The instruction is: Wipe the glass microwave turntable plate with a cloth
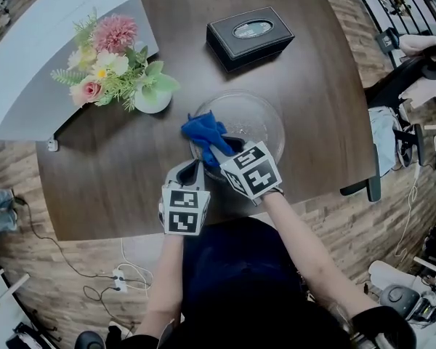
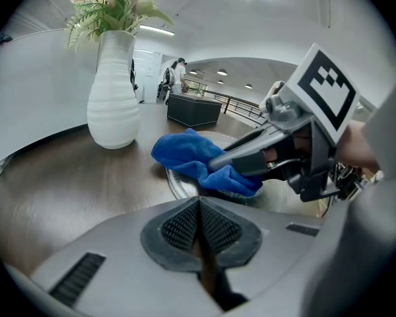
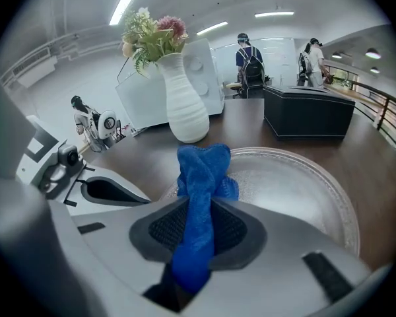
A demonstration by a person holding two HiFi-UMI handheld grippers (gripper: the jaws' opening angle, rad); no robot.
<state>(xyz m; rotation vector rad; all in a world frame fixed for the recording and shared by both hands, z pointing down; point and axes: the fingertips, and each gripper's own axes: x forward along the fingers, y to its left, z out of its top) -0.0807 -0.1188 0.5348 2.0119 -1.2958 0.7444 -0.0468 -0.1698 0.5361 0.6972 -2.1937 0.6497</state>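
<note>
The glass turntable plate [image 1: 260, 118] lies on the dark wooden table [image 1: 320, 86], close to its near edge. A blue cloth [image 1: 203, 131] rests bunched on the plate's near-left rim. My right gripper [image 1: 222, 151] is shut on the cloth; in the right gripper view the cloth [image 3: 201, 170] runs between the pads and out onto the plate [image 3: 297, 190]. My left gripper [image 1: 192, 170] sits just left of it at the plate's rim, jaws shut with nothing seen between them. From the left gripper view [image 2: 198, 233], the cloth [image 2: 185, 154] and right gripper [image 2: 234, 160] lie just ahead.
A white vase of flowers [image 1: 151, 99] stands left of the plate. A black tissue box [image 1: 249, 36] sits behind it. The white microwave [image 1: 43, 57] fills the table's far left corner. People stand far off in the room.
</note>
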